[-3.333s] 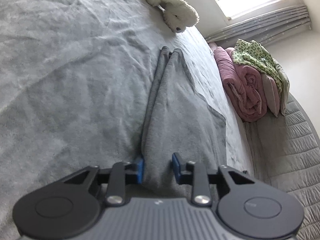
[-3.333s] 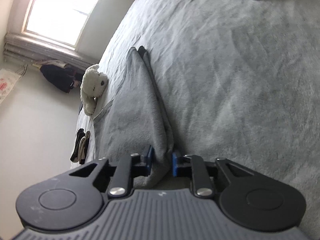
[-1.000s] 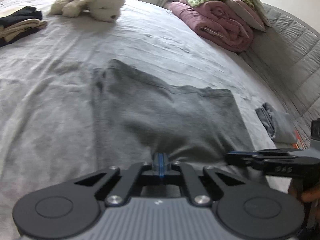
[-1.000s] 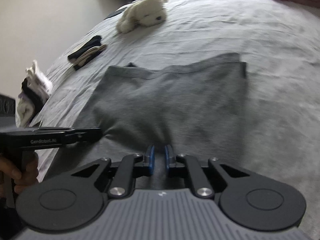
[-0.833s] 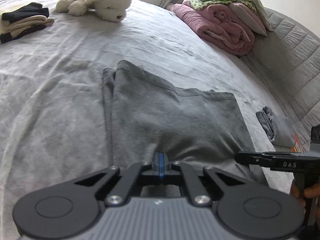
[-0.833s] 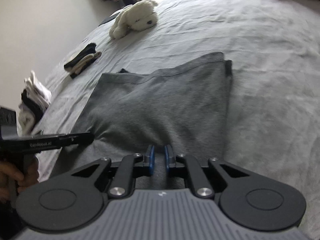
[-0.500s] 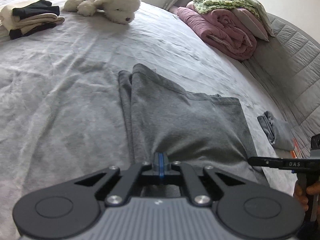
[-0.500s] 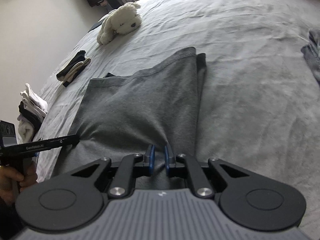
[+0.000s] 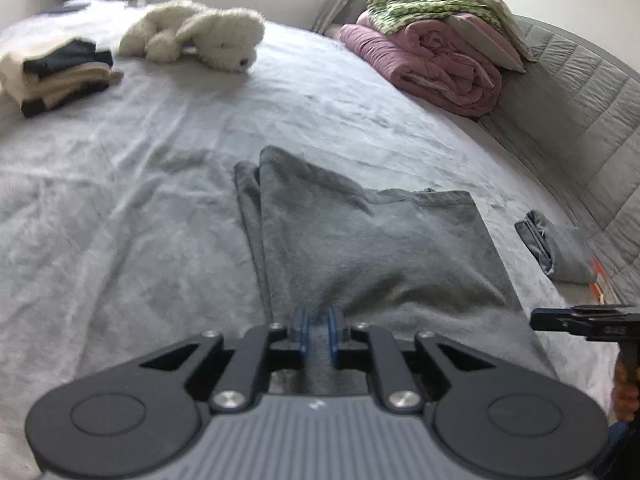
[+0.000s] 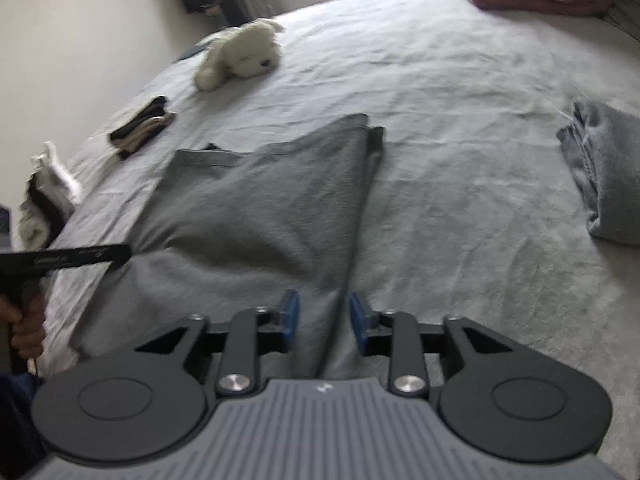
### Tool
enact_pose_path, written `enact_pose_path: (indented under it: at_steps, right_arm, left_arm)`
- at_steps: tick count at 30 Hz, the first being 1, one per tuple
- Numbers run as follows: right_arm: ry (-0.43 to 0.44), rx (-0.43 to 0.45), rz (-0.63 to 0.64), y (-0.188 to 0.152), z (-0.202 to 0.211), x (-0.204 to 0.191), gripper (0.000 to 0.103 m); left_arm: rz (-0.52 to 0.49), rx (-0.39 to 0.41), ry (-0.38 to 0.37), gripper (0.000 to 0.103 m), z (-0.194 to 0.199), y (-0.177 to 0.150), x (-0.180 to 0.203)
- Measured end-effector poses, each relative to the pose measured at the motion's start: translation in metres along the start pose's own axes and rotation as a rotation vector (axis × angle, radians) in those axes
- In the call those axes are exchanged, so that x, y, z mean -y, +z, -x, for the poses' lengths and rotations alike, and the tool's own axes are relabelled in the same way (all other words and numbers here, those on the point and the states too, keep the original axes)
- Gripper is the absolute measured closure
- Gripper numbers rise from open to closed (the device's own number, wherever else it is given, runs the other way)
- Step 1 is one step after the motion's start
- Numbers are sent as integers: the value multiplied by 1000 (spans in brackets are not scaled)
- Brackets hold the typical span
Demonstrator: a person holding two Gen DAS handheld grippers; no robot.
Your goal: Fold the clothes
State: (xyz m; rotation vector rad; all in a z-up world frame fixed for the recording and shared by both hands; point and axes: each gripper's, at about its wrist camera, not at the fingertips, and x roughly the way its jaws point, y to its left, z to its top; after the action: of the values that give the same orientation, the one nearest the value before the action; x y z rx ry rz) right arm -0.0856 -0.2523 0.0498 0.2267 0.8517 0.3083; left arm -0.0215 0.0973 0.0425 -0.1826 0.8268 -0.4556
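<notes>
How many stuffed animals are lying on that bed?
1. A white stuffed animal lies at the far end of the bed, beyond the grey garment. Others may lie outside the views.

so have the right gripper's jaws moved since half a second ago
Yes. The right gripper has opened: its jaws were nearly together on the grey garment and now stand apart, with the fabric lying loose between them.

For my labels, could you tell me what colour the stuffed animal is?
The stuffed animal is cream-white, clearest from the left wrist.

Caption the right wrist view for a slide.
Right gripper open around the folded grey shirt on the bed.
</notes>
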Motion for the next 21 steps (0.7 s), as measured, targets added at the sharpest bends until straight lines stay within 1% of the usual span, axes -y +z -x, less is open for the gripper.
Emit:
enact_pose_path:
  at_steps: [5, 8, 10, 13, 15, 17, 19, 21]
  right_arm:
    - [49, 11, 74, -11, 12, -11, 62]
    - [67, 4, 125, -19, 15, -19, 62]
    - [79, 0, 159, -25, 17, -24, 60]
    - [89, -5, 186, -32, 19, -31, 60]
    - [92, -8, 186, -36, 20, -35, 60]
    - [93, -12, 172, -40, 22, -37, 59]
    - [94, -16, 156, -44, 23, -39, 54]
    - [81, -34, 74, -49, 22, -33, 51]
  left_arm:
    - [-89, 14, 0, 90, 13, -11, 10]
    - [-198, 51, -25, 89, 28, -24, 21]
    - [-245, 63, -44, 88, 34, -31, 26]
    - [-285, 52, -72, 88, 37, -40, 27]
    - [-323, 38, -73, 88, 39, -46, 27]
    - [-310, 22, -57, 88, 41, -50, 21]
    - [-242, 1, -60, 88, 45, -54, 8]
    - [-177, -12, -71, 88, 49, -58, -1]
